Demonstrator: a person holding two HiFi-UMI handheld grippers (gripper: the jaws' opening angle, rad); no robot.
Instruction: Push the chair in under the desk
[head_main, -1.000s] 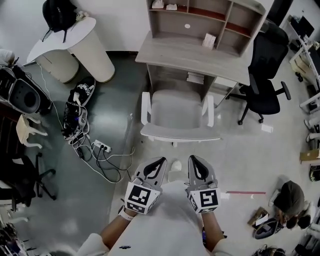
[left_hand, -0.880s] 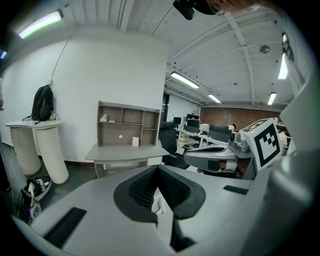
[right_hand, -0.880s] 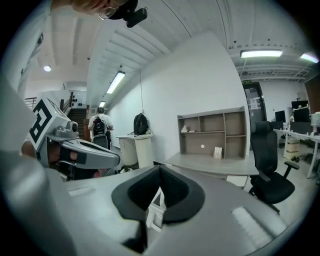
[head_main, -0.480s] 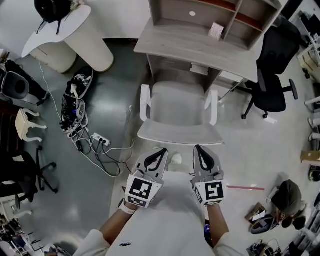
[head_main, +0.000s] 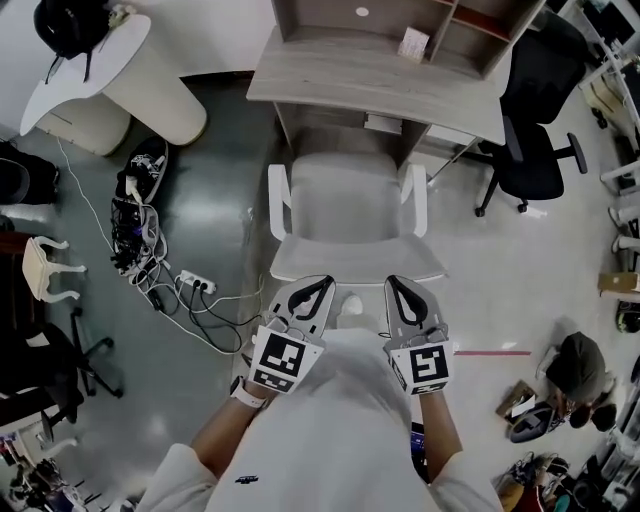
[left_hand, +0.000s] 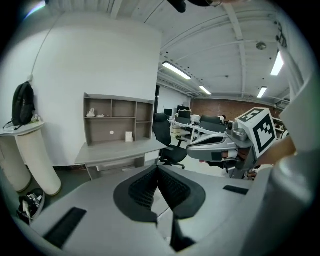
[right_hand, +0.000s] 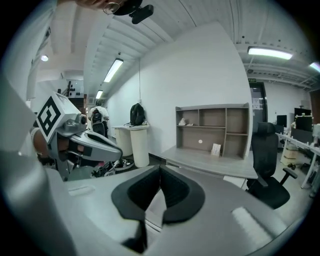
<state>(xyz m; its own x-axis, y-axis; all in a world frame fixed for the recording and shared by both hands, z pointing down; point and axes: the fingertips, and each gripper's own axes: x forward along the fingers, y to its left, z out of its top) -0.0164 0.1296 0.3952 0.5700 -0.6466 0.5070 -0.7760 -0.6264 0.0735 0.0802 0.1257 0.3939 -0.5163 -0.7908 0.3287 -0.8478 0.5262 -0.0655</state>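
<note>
In the head view a white chair (head_main: 345, 205) stands in front of the grey desk (head_main: 370, 85), its seat facing the desk and its backrest toward me. My left gripper (head_main: 320, 287) and right gripper (head_main: 395, 285) are both shut and empty, side by side. Their tips sit right at the backrest's top edge (head_main: 355, 268); I cannot tell if they touch it. In the left gripper view the shut left gripper (left_hand: 156, 167) points at the desk (left_hand: 117, 151). From the right gripper view, the right gripper (right_hand: 160, 169) also aims at the desk (right_hand: 215, 162).
A shelf unit (head_main: 400, 25) sits on the desk. A black office chair (head_main: 530, 125) stands to the desk's right, a white rounded stand (head_main: 115, 80) to its left. Cables and a power strip (head_main: 190, 288) lie on the floor at left. A crouching person (head_main: 575, 370) is at lower right.
I have stepped forward: both shut grippers have closed the gap to the chair's backrest. Desk and chair sit lower and larger in the head view.
</note>
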